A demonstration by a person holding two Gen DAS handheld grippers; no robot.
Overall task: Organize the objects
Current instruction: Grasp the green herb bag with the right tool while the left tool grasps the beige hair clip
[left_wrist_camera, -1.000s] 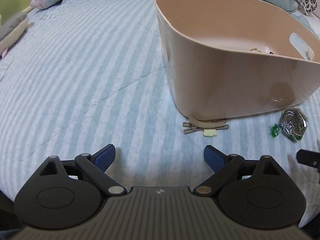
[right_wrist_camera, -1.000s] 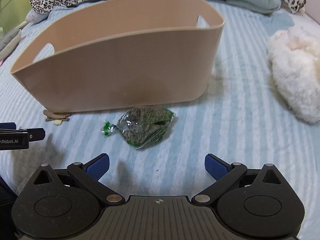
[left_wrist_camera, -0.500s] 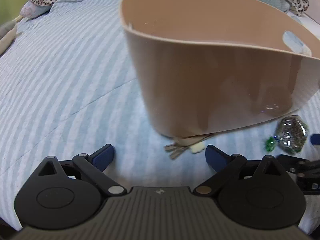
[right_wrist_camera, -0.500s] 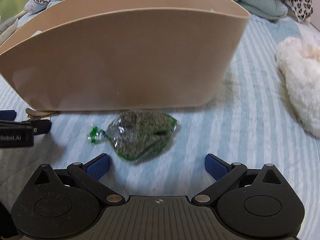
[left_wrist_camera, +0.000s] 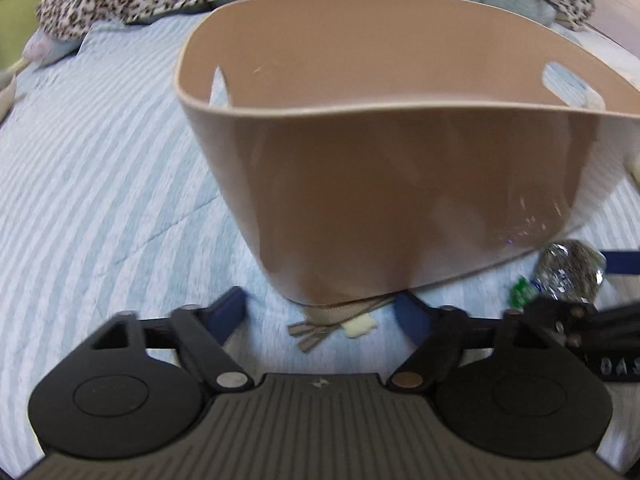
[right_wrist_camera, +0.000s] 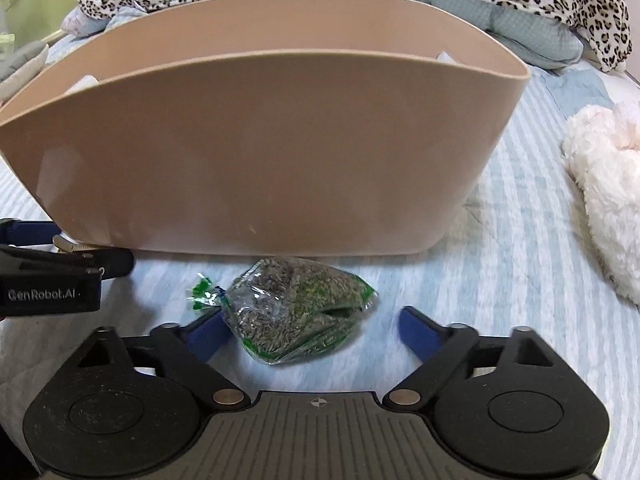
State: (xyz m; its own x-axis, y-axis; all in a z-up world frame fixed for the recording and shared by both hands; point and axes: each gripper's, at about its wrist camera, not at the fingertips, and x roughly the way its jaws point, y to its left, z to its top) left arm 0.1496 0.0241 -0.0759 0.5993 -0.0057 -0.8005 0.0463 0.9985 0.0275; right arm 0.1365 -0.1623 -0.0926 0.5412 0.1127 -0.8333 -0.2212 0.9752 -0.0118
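While its jaws stand wide apart, the right gripper brackets a clear packet of green seeds at lower centre; the left gripper, equally spread, flanks a beige hair clip tucked under the tan basket filling mid-frame on the striped bedspread.

One beige basket, one seed packet, two hair clips, two grippers, one white plush.

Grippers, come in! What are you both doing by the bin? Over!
Left gripper open around hair clip. Right gripper open around seed bag. Both lie against tan bin; clip partly under its base.
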